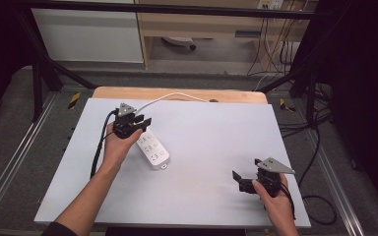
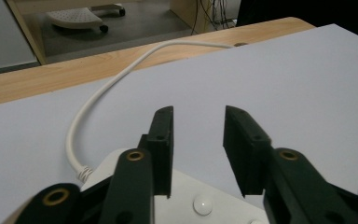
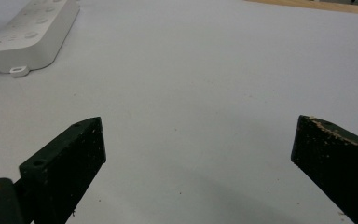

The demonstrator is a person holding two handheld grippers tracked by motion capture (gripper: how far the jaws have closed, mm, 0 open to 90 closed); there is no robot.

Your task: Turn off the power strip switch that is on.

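A pale grey table (image 1: 211,196) carries a white power strip (image 1: 153,150) lying slantwise left of centre, its cable (image 1: 177,96) trailing to the far edge. The left gripper (image 1: 139,122) hovers over the strip's cable end, jaws partly closed but gripping nothing, likely lining up a grasp. The right gripper (image 1: 238,181) waits wide open and empty near the right front corner.

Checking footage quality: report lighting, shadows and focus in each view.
High view: table evenly lit, corners dark, whole picture soft. Left gripper view: power strip close and soft, cord clear. Right gripper view: faint shadow between the jaws, left jaw tip sharp, power strip softer.
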